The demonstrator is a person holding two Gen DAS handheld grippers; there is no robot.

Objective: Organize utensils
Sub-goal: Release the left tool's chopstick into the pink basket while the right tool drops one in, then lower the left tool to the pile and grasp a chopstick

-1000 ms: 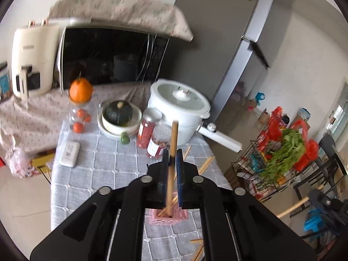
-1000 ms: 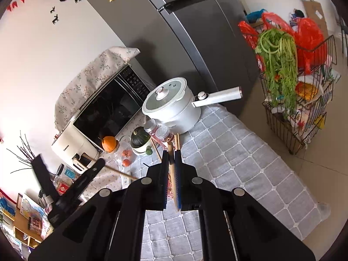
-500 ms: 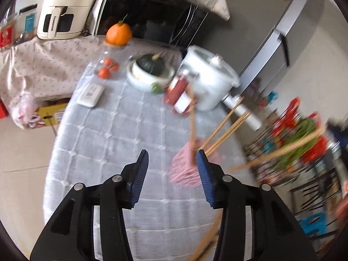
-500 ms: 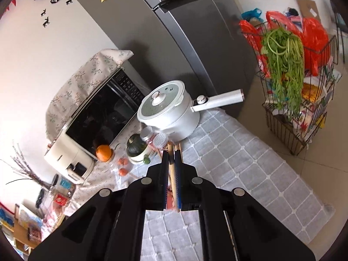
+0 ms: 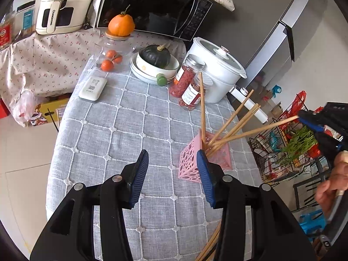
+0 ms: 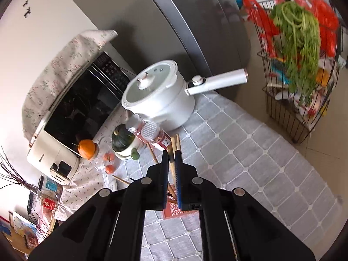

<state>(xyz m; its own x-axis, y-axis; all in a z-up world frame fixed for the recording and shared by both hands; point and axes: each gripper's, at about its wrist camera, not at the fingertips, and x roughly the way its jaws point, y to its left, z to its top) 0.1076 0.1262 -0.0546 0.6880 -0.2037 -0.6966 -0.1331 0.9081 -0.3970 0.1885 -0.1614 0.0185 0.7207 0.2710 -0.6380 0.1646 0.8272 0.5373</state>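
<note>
While the left gripper (image 5: 171, 174) tilts down beside the pink holder (image 5: 204, 152), jaws apart and empty, the right gripper (image 6: 171, 169) angles above it, clamped on a chopstick (image 6: 173, 161).

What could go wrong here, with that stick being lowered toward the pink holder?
The pink holder looks light and already has several chopsticks leaning to one side; a nudge from the incoming chopstick held by the right tool might tip it. That chopstick comes in at a shallow slant, so its tip could miss the opening. The open left tool sits close beside the holder and could bump it.
</note>
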